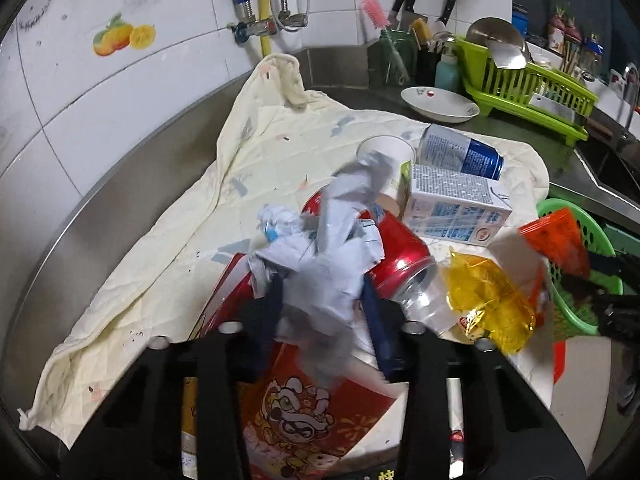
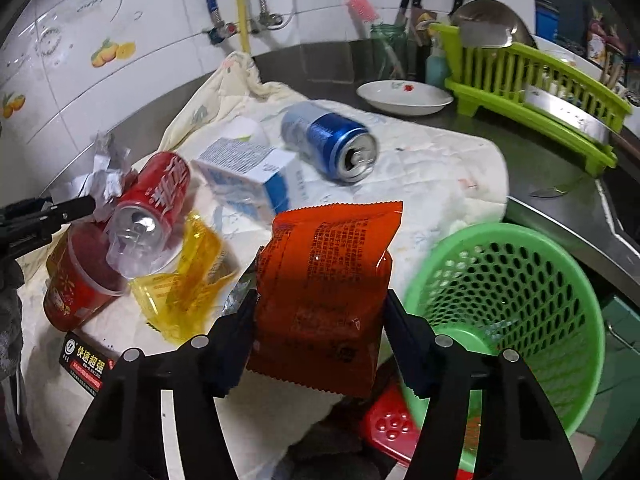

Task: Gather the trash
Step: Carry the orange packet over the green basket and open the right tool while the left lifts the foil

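This is a home kitchen. White wall tiles (image 1: 120,92) with fruit decals run along a stainless steel counter (image 1: 132,184), and water pipes with valves (image 1: 256,28) hang at twelve o'clock. At about one o'clock stand a jar of utensils and knives (image 1: 396,52), a white dish (image 1: 439,104) and a green dish rack (image 1: 528,88) holding a steel ladle (image 1: 500,46). A faucet (image 1: 630,92) and a sink edge show at about three o'clock.

Carton (image 2: 248,176) on cloth (image 2: 432,168) between two cans; basket (image 2: 520,280) at right
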A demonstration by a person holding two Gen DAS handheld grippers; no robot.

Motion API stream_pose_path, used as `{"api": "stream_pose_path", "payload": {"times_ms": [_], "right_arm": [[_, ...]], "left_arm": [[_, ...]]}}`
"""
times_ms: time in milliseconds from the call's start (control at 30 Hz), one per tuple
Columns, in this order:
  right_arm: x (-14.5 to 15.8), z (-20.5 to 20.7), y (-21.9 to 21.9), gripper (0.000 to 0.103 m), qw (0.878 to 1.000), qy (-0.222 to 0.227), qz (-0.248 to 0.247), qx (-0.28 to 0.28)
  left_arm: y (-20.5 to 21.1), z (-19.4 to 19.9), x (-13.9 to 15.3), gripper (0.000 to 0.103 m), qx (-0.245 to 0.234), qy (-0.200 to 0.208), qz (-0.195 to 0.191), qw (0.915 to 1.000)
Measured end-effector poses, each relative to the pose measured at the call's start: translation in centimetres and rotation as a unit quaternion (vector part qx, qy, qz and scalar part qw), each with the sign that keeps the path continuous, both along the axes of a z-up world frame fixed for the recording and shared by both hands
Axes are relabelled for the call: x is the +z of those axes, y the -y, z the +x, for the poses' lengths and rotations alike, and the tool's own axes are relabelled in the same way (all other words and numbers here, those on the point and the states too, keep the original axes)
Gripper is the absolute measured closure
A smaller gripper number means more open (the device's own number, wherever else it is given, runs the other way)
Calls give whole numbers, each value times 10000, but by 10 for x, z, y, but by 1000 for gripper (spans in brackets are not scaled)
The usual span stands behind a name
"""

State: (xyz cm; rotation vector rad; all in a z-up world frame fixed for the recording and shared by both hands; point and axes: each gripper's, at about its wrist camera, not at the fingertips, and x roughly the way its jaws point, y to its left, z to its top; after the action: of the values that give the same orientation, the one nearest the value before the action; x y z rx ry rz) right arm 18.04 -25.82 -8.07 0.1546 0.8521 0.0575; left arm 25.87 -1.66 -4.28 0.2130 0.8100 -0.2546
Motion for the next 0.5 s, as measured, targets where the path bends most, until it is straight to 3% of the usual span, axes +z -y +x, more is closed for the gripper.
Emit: {"api": "stream_pose_path", "payload": {"times_ms": [200, 500], "right_arm": [[1, -15, 34, 44, 9990, 2, -178, -406], [-11, -39, 92, 43, 9928, -205, -514, -1063]], "left_arm": [[-9, -5, 10, 82, 97, 164, -72, 9998], [9, -45, 68, 83, -278, 758, -356, 9961]]}}
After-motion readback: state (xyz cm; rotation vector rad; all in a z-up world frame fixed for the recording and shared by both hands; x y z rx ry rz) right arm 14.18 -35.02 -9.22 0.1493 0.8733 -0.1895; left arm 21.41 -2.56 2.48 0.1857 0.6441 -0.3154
